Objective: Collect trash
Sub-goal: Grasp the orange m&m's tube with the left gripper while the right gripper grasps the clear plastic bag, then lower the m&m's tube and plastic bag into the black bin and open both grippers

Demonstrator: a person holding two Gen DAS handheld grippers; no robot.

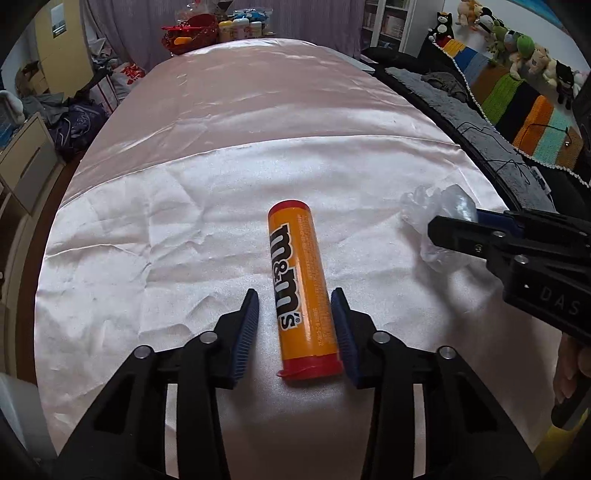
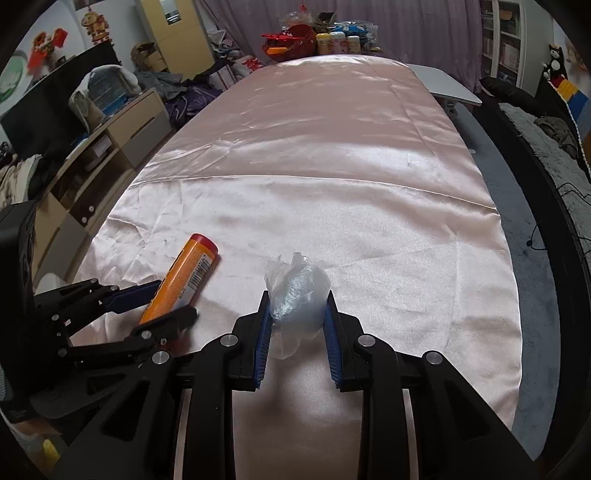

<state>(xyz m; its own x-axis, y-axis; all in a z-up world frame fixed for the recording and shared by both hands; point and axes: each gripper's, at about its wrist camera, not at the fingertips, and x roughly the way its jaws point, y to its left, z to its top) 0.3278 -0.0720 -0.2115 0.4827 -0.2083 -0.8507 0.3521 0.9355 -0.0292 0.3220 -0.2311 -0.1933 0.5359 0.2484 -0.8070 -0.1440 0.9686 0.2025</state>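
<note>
An orange M&M's tube (image 1: 303,280) with red ends lies lengthwise on the pink satin cloth (image 1: 184,206). My left gripper (image 1: 294,295) straddles the tube's near half. Its right pad touches the tube, while a strip of cloth shows between the left pad and the tube. In the right wrist view the tube (image 2: 184,273) lies between the left gripper's (image 2: 173,302) fingers. A crumpled clear plastic bag (image 2: 295,284) sits squeezed between the blue pads of my right gripper (image 2: 297,295), low on the cloth. From the left wrist view the bag (image 1: 424,203) bulges past the right gripper (image 1: 454,221).
A red basket (image 1: 192,33) and some bottles stand at the table's far end. A dark sofa with a striped crochet blanket (image 1: 517,110) runs along the right. A low cabinet (image 2: 122,136) and clutter line the left. A white side table (image 2: 443,85) stands at the far right.
</note>
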